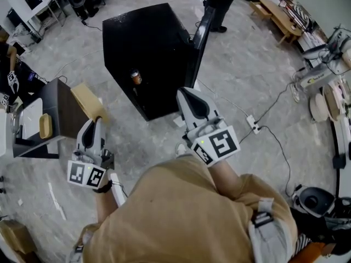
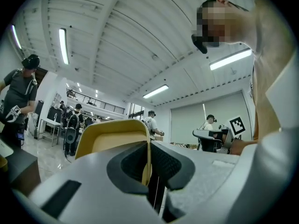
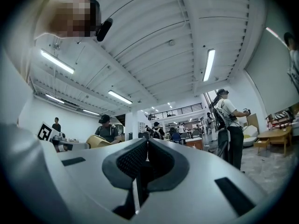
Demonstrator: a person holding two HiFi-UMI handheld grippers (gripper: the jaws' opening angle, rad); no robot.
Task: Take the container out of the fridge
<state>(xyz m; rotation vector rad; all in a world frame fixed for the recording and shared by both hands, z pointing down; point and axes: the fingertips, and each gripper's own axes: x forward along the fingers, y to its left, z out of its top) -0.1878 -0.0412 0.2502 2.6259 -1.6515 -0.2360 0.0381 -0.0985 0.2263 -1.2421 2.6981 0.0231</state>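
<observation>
The left hand-held gripper [image 1: 95, 123] is clenched on the wall of the tan container [image 1: 88, 100], already outside the black fridge [image 1: 148, 53] at 12 o'clock; the right hand-held gripper [image 1: 189, 95], nearer the fridge, is clenched on nothing.

Yellow container [image 1: 86, 99], black fridge [image 1: 151, 53]

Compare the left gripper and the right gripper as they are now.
The left gripper has its jaws shut on the wall of a yellow container; the right gripper has its jaws shut on nothing. In the head view the left gripper sits nearer the person than the right gripper. Both are white.
</observation>
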